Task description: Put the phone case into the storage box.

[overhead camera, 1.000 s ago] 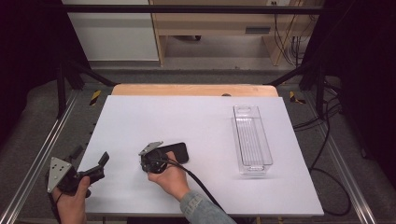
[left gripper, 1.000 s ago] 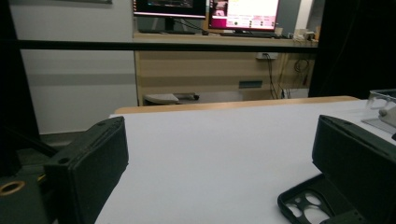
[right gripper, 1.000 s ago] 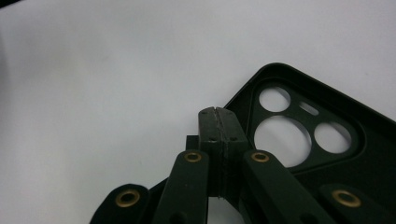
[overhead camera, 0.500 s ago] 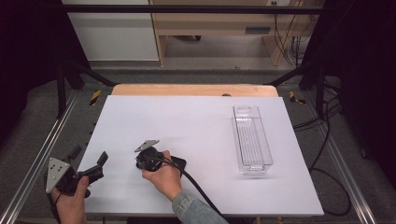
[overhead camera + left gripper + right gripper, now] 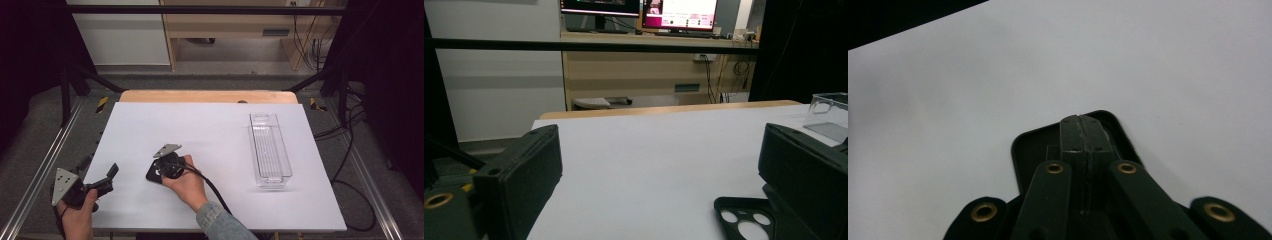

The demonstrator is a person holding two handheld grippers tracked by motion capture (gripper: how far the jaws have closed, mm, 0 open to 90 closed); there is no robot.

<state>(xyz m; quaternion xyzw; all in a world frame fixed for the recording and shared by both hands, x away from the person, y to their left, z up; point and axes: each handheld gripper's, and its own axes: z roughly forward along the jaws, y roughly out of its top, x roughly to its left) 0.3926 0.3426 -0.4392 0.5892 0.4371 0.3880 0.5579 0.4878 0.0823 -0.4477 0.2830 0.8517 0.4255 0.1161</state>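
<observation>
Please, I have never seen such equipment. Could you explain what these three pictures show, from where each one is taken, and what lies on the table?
A person works at a white table, holding a hand-operated two-jaw gripper in each hand. The high view looks down from above. Each other picture comes from a camera riding on one gripper, looking along its black jaws. The left gripper rests at the table's near left edge, jaws wide apart, holding nothing. The right gripper has its jaws shut together, directly over a black phone case; whether it grips the case is unclear. A clear plastic tray lies to the right.
</observation>
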